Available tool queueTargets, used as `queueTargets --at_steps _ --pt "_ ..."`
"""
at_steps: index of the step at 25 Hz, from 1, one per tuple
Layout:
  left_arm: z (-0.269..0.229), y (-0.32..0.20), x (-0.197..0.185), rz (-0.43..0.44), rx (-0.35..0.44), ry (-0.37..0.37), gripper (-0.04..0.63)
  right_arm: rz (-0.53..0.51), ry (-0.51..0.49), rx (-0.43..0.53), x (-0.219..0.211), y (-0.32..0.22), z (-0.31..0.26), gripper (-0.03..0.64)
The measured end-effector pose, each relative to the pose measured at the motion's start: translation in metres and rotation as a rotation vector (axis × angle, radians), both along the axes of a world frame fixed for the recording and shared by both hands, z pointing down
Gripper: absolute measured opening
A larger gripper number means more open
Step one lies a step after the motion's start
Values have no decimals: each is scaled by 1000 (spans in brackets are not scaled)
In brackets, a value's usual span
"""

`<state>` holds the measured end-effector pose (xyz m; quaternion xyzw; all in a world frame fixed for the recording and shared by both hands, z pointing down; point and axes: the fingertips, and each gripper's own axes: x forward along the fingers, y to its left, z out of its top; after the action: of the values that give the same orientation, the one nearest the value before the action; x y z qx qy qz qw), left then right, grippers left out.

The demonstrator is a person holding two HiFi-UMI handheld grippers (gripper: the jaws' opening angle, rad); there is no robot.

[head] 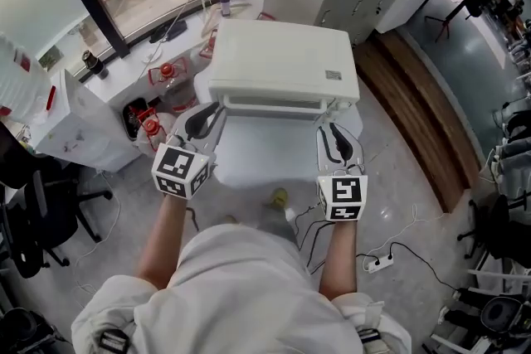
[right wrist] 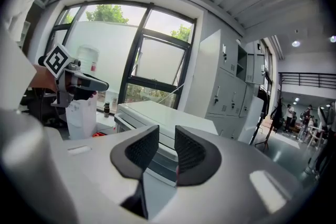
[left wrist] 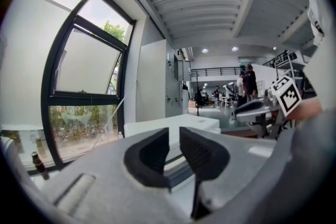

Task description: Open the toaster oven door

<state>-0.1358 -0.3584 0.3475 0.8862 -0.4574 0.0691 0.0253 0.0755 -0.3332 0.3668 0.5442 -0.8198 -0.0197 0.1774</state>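
While each pair of jaws stands slightly apart and empty, the toaster oven lies straight ahead. Its door handle runs crosswise, and the left gripper is marginally nearer than the right gripper.

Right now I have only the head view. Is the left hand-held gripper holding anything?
Observer: No. The left gripper view shows the left hand-held gripper with its jaws a narrow gap apart and nothing between them.
Reviewer: And the right one?
Observer: The right gripper view shows the right hand-held gripper empty too, jaws slightly apart, with the toaster oven beyond them.
Reviewer: Is the door open yet?
Observer: In that view the door shows as a dark front panel under the white top. As far as I can tell, it is shut.
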Motion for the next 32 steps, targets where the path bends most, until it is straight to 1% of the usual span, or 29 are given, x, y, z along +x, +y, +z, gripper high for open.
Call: queueTargets --at_steps 5,8,14,17,21,24,29,32 --pt "7 -33 30 -16 -25 -33 60 -120 54 -34 17 -44 10 78" --pt "12 -49 44 -32 -52 -52 60 -215 77 -49 24 -65 15 78" --pt "16 -70 57 -69 -81 -72 60 -396 126 -49 28 -90 21 78" --pt "17 -76 63 -65 -86 -105 60 -479 153 -58 29 -97 25 78" --pt "24 -77 70 -56 -106 -166 60 -583 155 -87 28 -97 33 78" --pt "30 -74 78 -30 -124 -225 60 -651 164 -110 27 -93 39 78" --pt "40 -69 90 52 -151 -336 61 -721 228 -157 24 -86 51 78" --pt "50 -65 92 121 -168 -439 66 -745 282 -175 19 -83 57 78"
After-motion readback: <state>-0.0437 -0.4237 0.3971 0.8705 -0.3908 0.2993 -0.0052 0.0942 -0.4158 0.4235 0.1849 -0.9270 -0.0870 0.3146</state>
